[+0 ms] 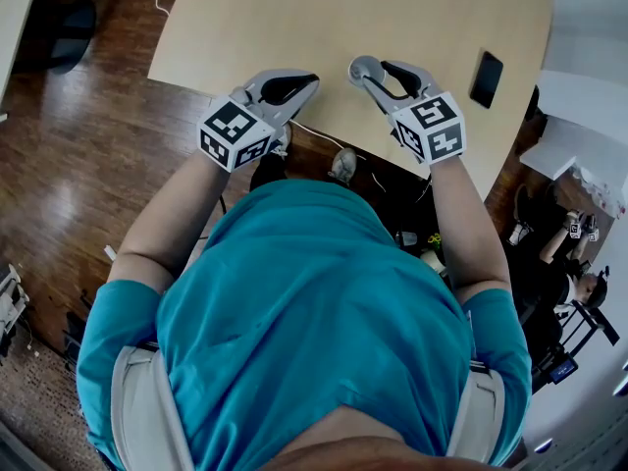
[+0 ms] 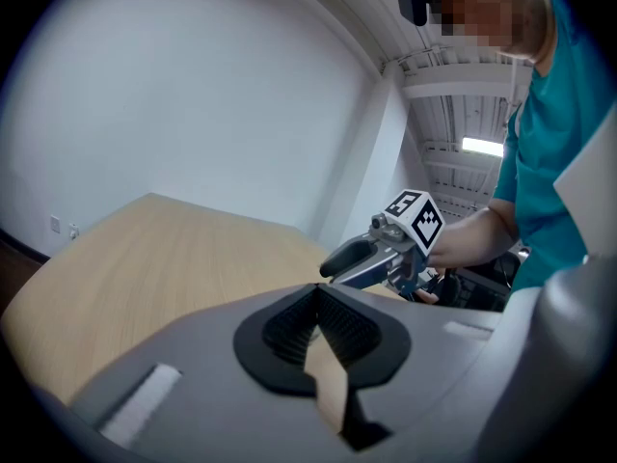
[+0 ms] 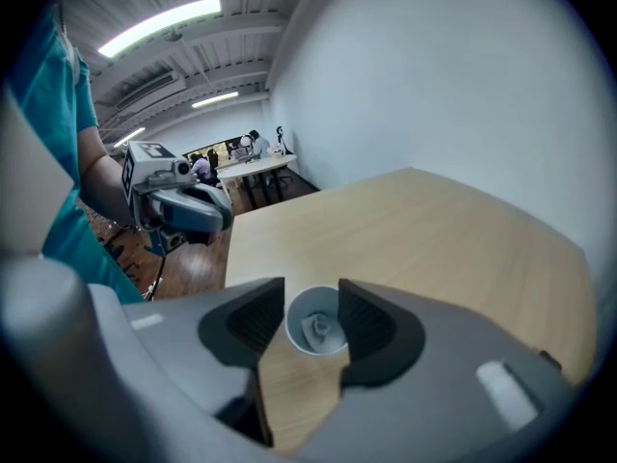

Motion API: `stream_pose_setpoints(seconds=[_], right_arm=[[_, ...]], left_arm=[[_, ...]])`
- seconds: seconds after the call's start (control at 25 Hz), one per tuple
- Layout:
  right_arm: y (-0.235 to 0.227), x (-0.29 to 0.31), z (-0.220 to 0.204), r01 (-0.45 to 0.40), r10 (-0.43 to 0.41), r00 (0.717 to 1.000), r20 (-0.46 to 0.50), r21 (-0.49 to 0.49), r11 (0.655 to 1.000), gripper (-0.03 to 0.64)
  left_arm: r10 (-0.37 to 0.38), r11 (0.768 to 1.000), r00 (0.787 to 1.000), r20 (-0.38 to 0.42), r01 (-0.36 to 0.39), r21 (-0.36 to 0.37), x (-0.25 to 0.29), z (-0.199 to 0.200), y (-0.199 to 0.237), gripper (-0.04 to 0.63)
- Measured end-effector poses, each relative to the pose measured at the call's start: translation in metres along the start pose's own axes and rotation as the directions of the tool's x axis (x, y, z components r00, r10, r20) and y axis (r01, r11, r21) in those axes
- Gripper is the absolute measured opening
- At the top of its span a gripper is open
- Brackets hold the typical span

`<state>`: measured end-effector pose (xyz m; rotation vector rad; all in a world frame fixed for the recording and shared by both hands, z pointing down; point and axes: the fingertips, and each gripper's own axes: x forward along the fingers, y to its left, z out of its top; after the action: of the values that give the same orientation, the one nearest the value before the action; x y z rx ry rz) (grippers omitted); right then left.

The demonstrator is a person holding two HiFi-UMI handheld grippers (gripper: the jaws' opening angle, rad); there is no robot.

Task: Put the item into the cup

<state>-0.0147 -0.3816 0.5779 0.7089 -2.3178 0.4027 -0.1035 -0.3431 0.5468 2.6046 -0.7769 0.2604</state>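
In the right gripper view a small white cup (image 3: 315, 328) stands on the pale wooden table (image 3: 434, 230), and a little grey-white item (image 3: 319, 330) lies inside it. My right gripper (image 3: 310, 293) is open just above the cup, one jaw on each side of the rim, with nothing held. From the head view the cup (image 1: 359, 67) peeks out under the right gripper (image 1: 378, 69) near the table's front edge. To its left my left gripper (image 1: 309, 81) is shut on nothing, and in its own view the left gripper (image 2: 316, 297) shows its pads pressed together.
A black phone (image 1: 486, 78) lies on the table near its right edge. The table (image 1: 294, 18) stretches away beyond both grippers. Dark wood floor (image 1: 88, 126) lies to the left. Desks with people (image 3: 241, 157) stand far back in the room.
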Motion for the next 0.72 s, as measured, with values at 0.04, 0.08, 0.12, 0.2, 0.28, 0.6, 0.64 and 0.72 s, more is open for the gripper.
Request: stream_pose_setpoints(seconds=[0.04, 0.08, 0.12, 0.2, 0.28, 0.6, 0.64, 0.72], right_arm=[[0.000, -0.001, 0.000, 0.001, -0.001, 1.000, 0.001, 0.001, 1.000, 0.176], [0.000, -0.001, 0.000, 0.002, -0.002, 1.000, 0.003, 0.002, 1.000, 0.175], [-0.001, -0.002, 0.000, 0.003, -0.003, 1.000, 0.004, 0.003, 1.000, 0.176], [-0.002, -0.003, 0.000, 0.003, -0.003, 1.000, 0.006, 0.006, 1.000, 0.175], [-0.003, -0.004, -0.001, 0.003, -0.003, 1.000, 0.006, 0.007, 1.000, 0.175], [-0.002, -0.016, 0.008, 0.014, -0.015, 0.999, 0.042, 0.012, 1.000, 0.172], [-0.002, -0.021, 0.011, 0.017, -0.018, 0.998, 0.055, 0.017, 1.000, 0.160], [0.000, -0.031, 0.016, 0.027, -0.029, 0.996, 0.085, 0.026, 0.999, 0.146]], left_arm=[[0.000, 1.000, 1.000, 0.000, 0.000, 0.000, 0.000, 0.000, 0.000, 0.005], [-0.001, 1.000, 1.000, 0.000, 0.001, 0.000, 0.000, 0.000, -0.001, 0.005], [-0.001, 1.000, 1.000, 0.000, 0.001, 0.001, 0.000, 0.000, -0.001, 0.005], [-0.002, 1.000, 1.000, -0.001, 0.002, 0.002, 0.002, 0.000, -0.002, 0.005], [-0.003, 1.000, 1.000, 0.001, 0.003, 0.002, 0.003, 0.000, -0.002, 0.005], [-0.030, 1.000, 0.999, 0.029, 0.030, -0.002, -0.001, 0.010, -0.009, 0.005], [-0.038, 0.999, 0.999, 0.031, 0.038, -0.002, -0.002, 0.012, -0.010, 0.005], [-0.059, 0.998, 0.998, 0.030, 0.059, -0.008, -0.005, 0.014, -0.014, 0.005]])
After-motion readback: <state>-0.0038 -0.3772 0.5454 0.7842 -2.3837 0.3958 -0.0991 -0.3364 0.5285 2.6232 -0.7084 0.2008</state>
